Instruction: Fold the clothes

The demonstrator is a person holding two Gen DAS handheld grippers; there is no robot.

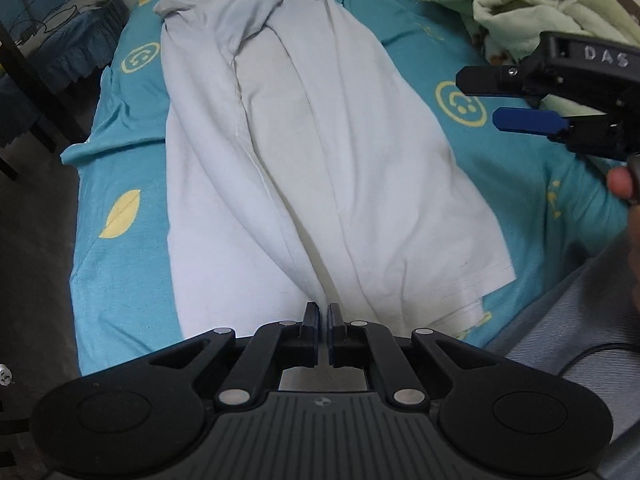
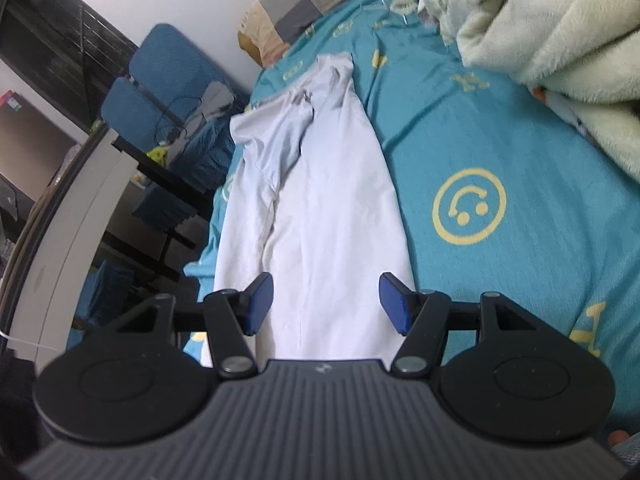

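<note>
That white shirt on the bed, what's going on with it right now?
A person holding a gripper in each hand is folding the white shirt, which lies lengthwise on the teal bedsheet with both sides already folded in toward the middle. The left gripper is shut at the shirt's near hem, apparently pinching a fold of it. The right gripper is open and held above the shirt's right side, holding nothing. A green fleece blanket is bunched up further right on the bed.
</note>
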